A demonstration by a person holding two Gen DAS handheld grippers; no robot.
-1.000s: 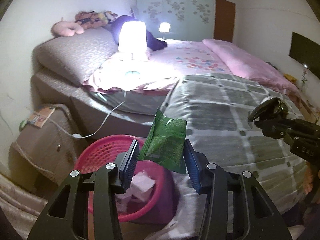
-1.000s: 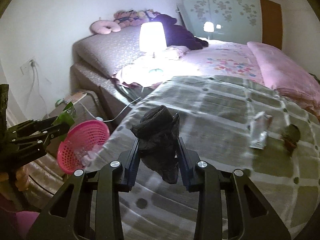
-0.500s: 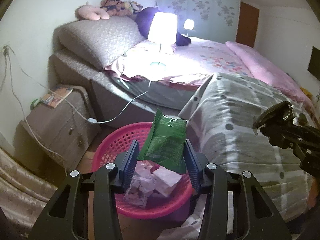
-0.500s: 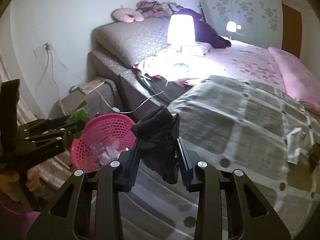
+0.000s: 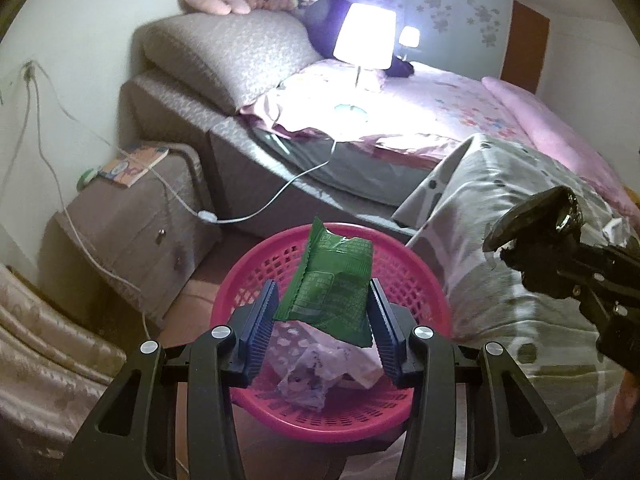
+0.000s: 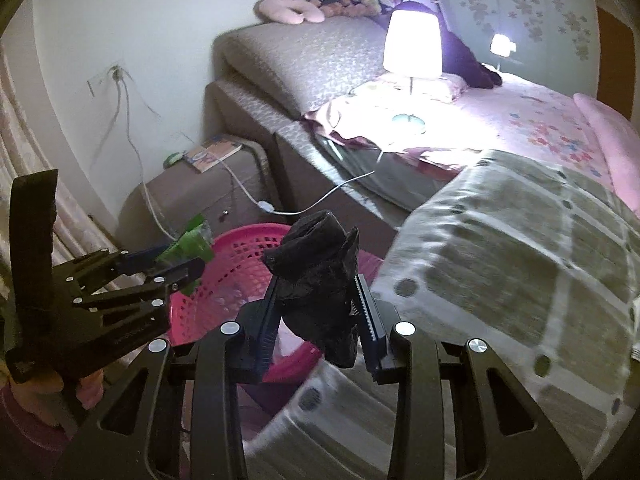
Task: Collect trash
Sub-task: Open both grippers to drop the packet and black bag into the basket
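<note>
My left gripper (image 5: 323, 304) is shut on a green snack wrapper (image 5: 334, 284) and hangs right over the pink plastic basket (image 5: 416, 276), which holds crumpled pale wrappers (image 5: 320, 360). In the right wrist view my right gripper (image 6: 316, 300) is shut on a crumpled black wrapper (image 6: 316, 276), just above the basket's near rim (image 6: 240, 248) beside the bed edge. The left gripper (image 6: 176, 258) with its green wrapper (image 6: 194, 240) shows at the left of that view. The right gripper (image 5: 520, 248) appears at the right in the left wrist view.
The basket stands on the floor between a brown nightstand (image 5: 132, 220) with a book (image 5: 132, 164) and the bed with a grey checked blanket (image 6: 520, 248). A lit lamp (image 5: 364, 44) stands on the bed; its white cable (image 5: 272, 200) trails down. A curtain (image 5: 44, 360) hangs at the left.
Both grippers have swung left from over the blanket toward the basket. The left one now hovers over its middle and a little lower; the right one has reached the basket's rim.
</note>
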